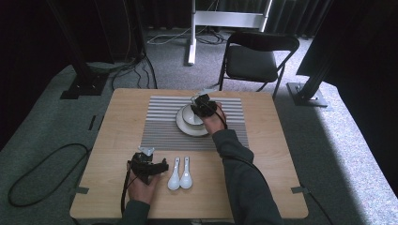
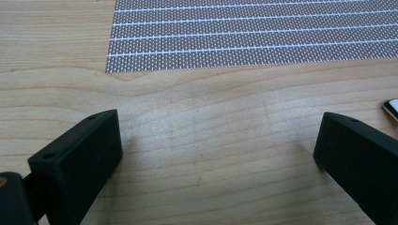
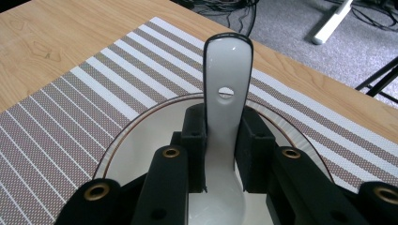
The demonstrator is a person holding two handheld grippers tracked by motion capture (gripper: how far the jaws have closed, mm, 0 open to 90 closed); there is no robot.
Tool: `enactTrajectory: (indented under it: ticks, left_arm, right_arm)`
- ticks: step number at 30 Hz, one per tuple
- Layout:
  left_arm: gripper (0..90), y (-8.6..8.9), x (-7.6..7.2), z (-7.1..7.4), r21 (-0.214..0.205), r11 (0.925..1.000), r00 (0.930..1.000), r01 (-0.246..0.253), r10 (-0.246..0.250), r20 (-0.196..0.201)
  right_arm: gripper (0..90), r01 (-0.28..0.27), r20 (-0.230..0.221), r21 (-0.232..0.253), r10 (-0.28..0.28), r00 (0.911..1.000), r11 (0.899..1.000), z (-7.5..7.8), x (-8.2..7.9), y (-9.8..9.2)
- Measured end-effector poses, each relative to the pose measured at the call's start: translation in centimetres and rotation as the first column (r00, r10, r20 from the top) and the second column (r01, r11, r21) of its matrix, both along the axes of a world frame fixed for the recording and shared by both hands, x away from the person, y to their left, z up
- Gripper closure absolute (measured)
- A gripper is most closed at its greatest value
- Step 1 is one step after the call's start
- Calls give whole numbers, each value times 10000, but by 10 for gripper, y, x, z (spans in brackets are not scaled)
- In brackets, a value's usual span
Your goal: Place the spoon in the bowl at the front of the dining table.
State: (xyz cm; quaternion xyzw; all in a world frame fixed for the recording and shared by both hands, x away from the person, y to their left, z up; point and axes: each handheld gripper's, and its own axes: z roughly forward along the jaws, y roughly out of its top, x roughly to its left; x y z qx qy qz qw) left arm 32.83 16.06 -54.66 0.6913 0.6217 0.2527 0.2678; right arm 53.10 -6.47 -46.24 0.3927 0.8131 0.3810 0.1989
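A white ceramic spoon (image 3: pixel 225 108) with a dark rim and a hole in its handle stands between the jaws of my right gripper (image 3: pixel 224 140), which is shut on it. The spoon's scoop end hangs over a white bowl (image 1: pixel 187 116) on a white plate (image 1: pixel 184 127); the plate's brown-lined rim (image 3: pixel 141 126) curves around the gripper. My right gripper (image 1: pixel 202 107) hovers over the bowl on the striped placemat (image 1: pixel 159 126). Two more white spoons (image 1: pixel 180 174) lie side by side near the front edge. My left gripper (image 1: pixel 149 166) rests just left of them, open (image 2: pixel 216 140) over bare wood.
The wooden table (image 1: pixel 117 122) carries the grey-and-white striped placemat (image 2: pixel 253 33) at its middle. A black folding chair (image 1: pixel 256 58) stands behind the table on the carpet. Cables (image 1: pixel 42 173) lie on the floor at left. A spoon's tip (image 2: pixel 391 107) peeks in at the right edge.
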Motion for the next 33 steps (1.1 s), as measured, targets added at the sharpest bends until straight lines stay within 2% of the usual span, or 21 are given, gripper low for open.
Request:
enactTrajectory:
  ticks: [6,16,20,29,33]
  left_arm:
    - [18,0,0,0,4,10000,10000,6,-6,-14]
    - [17,0,0,0,-5,10000,10000,1,-1,-14]
    - [17,0,0,0,-7,10000,10000,0,0,-14]
    - [18,0,0,0,-9,10000,10000,-4,4,-12]
    - [17,0,0,0,-16,10000,10000,-11,11,0]
  right_arm:
    - [752,159,-159,-220,-163,9997,9996,-2,5,10]
    - [750,101,190,-843,-85,9998,9964,-7,0,25]
    - [751,101,229,-1052,-77,9997,9944,-8,0,30]
    - [752,228,163,-1175,-210,9996,9928,-10,3,34]
    - [752,274,267,-1538,-236,9994,9877,-14,3,39]
